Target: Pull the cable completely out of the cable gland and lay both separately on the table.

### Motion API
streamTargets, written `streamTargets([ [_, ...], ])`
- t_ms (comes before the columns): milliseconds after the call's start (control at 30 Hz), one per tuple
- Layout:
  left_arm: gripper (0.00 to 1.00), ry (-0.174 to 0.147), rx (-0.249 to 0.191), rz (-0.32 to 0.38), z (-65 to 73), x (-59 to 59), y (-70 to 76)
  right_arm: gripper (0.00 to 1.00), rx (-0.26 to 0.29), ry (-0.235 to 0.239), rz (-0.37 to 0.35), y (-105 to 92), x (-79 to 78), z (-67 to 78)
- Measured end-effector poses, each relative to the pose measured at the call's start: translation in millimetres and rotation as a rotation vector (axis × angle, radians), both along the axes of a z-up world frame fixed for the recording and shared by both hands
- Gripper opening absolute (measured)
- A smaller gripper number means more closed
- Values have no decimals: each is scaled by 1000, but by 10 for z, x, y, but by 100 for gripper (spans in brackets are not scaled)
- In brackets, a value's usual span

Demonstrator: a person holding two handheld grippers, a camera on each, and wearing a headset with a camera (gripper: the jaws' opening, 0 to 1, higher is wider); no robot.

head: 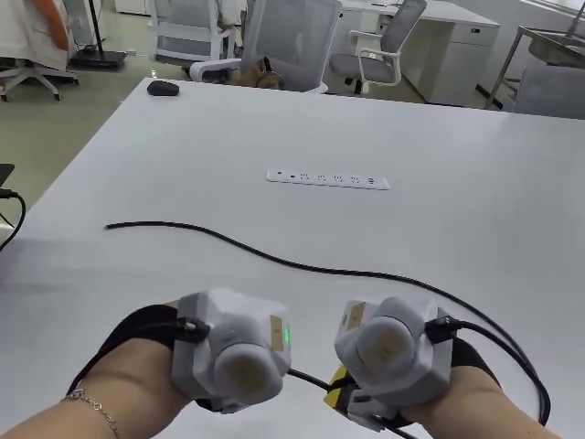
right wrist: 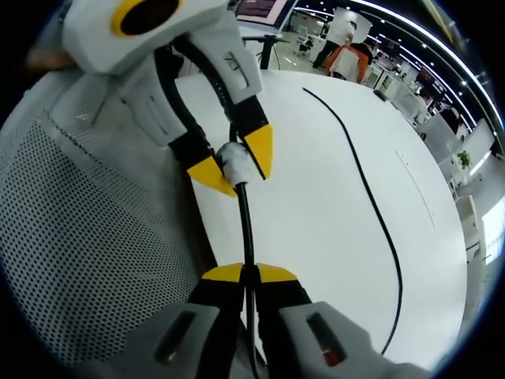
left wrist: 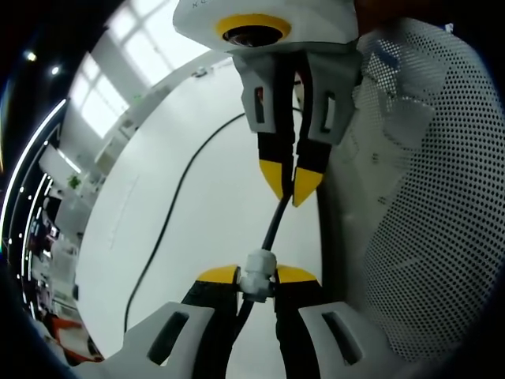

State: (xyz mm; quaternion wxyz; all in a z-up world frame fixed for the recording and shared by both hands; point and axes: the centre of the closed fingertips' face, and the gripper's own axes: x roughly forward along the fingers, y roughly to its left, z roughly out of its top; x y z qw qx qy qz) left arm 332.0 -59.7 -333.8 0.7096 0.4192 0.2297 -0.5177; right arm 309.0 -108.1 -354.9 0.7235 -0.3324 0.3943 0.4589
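Cable (right wrist: 243, 221) — right gripper (right wrist: 245, 274), gland (left wrist: 254, 268) — left gripper (left wrist: 256, 276), table edge (head: 384, 247)

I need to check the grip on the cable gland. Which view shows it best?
The left gripper view: the white cable gland sits close and sharp between the jaws of the left gripper. The right gripper view shows it farther off, clamped the same way. In the head view it is hidden.

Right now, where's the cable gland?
Left gripper view, bottom centre: the white cable gland is clamped in the left gripper, threaded on the black cable, which the right gripper pinches just beyond it.
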Motion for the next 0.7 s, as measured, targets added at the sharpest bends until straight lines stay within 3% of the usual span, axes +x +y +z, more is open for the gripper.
streamTargets([
  [133,18,2,-3,4,1,5,-6,3,9,6,-17,-15,6,9],
  [267,18,4,3,14,-11,19,8,3,-22,10,-22,-80,8,-30],
  [700,18,5,-5,28,-3,59,5,4,-42,27,-54,-171,34,-61],
])
